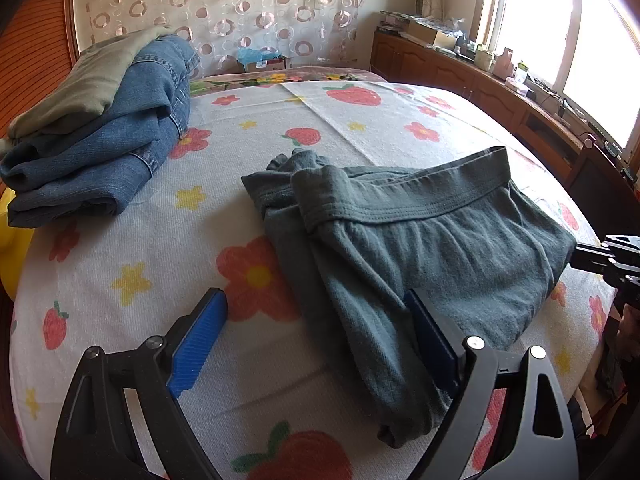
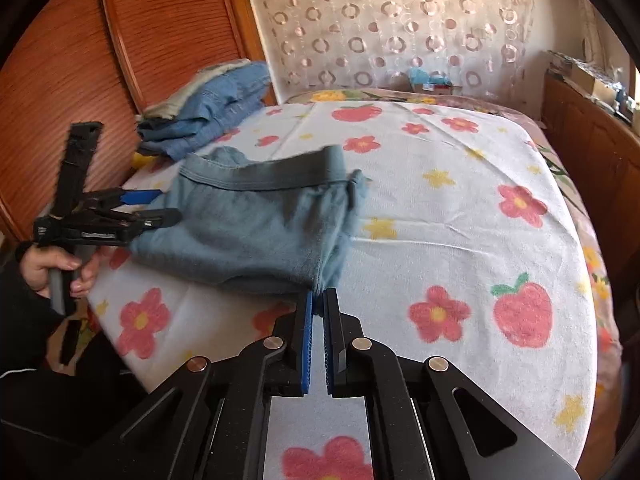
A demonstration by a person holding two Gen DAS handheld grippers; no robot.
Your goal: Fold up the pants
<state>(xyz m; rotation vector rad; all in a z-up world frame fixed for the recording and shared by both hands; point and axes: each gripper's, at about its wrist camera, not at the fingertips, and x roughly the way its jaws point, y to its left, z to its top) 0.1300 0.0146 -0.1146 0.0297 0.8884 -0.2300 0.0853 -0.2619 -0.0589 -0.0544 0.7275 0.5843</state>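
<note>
Right hand-held gripper (image 2: 319,300) clamped on pants (image 2: 256,224) edge.
Left hand-held gripper (image 1: 316,320) spread apart, one finger on the pants; pants lie folded on the bed (image 2: 460,240) just ahead of both.

Black gripper (image 2: 319,300) frames, blue ribbed pads (image 1: 198,344), silver rivets, black sleeve (image 2: 24,300) with thin white stripe

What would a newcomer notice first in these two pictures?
First, the grey-green pants, partly folded in the middle of the flowered bedsheet. The right gripper is shut on their near corner, while the left gripper stands open at the opposite edge. A stack of folded jeans lies near the wooden headboard.
</note>
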